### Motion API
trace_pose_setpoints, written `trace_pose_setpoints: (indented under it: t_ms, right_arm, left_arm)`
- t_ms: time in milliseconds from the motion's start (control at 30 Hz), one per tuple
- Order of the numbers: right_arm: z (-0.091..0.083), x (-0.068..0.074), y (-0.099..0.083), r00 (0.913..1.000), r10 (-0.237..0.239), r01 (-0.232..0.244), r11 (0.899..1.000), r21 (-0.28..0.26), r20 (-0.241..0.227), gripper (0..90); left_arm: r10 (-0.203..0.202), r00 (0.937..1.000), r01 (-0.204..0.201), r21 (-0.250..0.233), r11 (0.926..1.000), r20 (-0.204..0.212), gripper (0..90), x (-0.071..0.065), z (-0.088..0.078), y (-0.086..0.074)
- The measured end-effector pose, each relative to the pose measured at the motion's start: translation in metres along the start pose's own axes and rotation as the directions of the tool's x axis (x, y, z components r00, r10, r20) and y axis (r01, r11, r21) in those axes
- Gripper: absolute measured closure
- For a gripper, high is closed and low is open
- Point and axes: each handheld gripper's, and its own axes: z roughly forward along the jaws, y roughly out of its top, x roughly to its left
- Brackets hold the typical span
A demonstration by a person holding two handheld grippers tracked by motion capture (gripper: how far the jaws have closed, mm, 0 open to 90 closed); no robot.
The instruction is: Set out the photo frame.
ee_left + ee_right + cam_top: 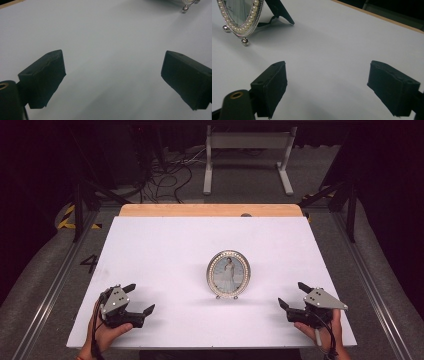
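The frame [229, 274] is oval, silver-toned metal with a beaded pearl border, standing upright on small ball feet near the centre of the white board [165, 245]. A black easel strut [279, 11] props it from behind. It holds a photograph of a figure in pale clothing. The board is matte and smooth, with a wooden edge at its far side. The left gripper [138, 298] and the right gripper [291, 294] rest near the front edge, well apart from the frame, jaws spread wide and holding nothing.
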Motion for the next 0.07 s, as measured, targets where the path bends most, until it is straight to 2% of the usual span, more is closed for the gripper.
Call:
trace_pose_setpoints:
  t_ms: [67]
  right_arm:
    - [-0.0006,-0.0006,0.0,1.0,0.003,-0.004,1.0,-0.004,0.0,15.9]
  left_arm:
    - [0.006,1.0,-0.006,0.007,1.0,-0.005,6.2,-0.0002,0.0007,0.0002]
